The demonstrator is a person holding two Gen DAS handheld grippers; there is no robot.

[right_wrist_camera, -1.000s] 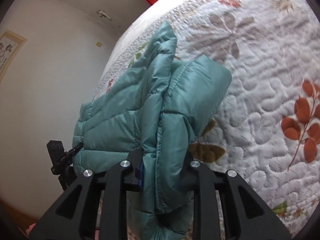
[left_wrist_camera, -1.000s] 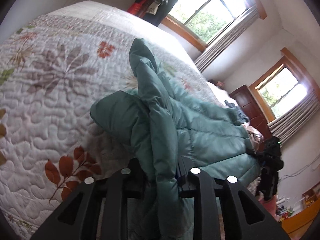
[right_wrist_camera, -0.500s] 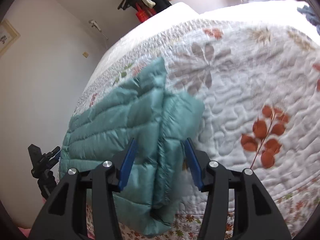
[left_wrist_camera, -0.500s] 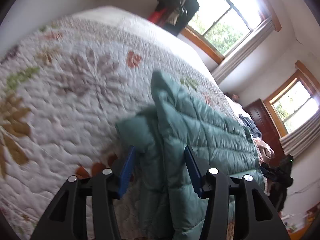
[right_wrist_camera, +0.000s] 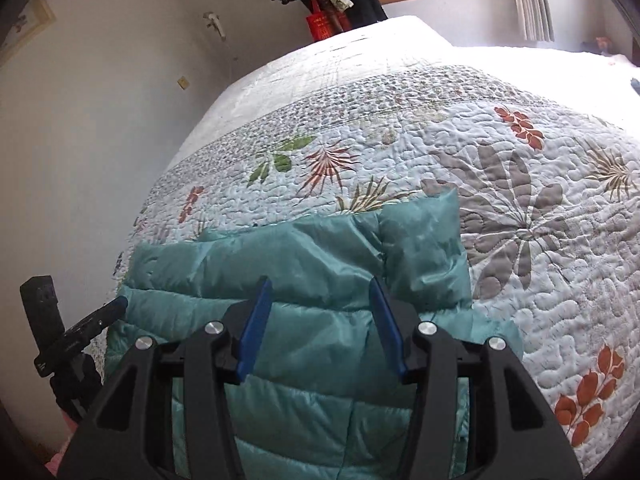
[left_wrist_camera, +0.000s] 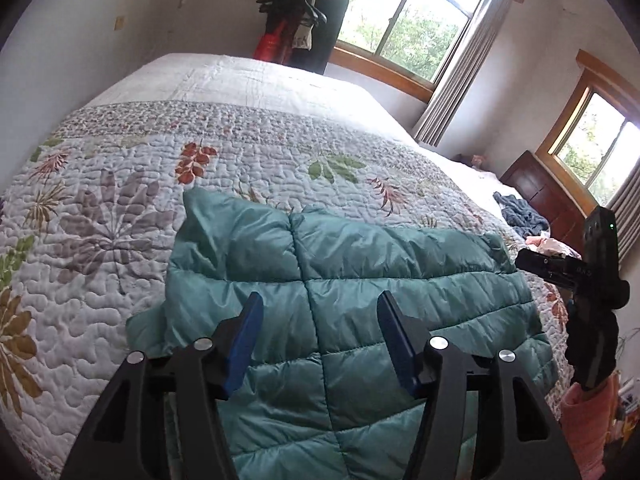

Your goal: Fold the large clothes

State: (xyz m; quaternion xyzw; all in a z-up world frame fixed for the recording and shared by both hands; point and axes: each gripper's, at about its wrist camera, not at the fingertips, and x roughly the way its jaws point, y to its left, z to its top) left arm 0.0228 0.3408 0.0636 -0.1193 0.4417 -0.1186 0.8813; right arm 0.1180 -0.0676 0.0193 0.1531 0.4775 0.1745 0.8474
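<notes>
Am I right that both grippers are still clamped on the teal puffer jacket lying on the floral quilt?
Not quite. Both wrist views show the left gripper and right gripper open, jaws apart. The teal puffer jacket does lie on the floral quilt.

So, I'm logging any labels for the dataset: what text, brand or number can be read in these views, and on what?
None reads clearly.
Red bag hanging by the window: printed characters, too small to read.
Framed picture on the wall: too blurred to read.
Teal puffer jacket and quilt: no text visible.
</notes>
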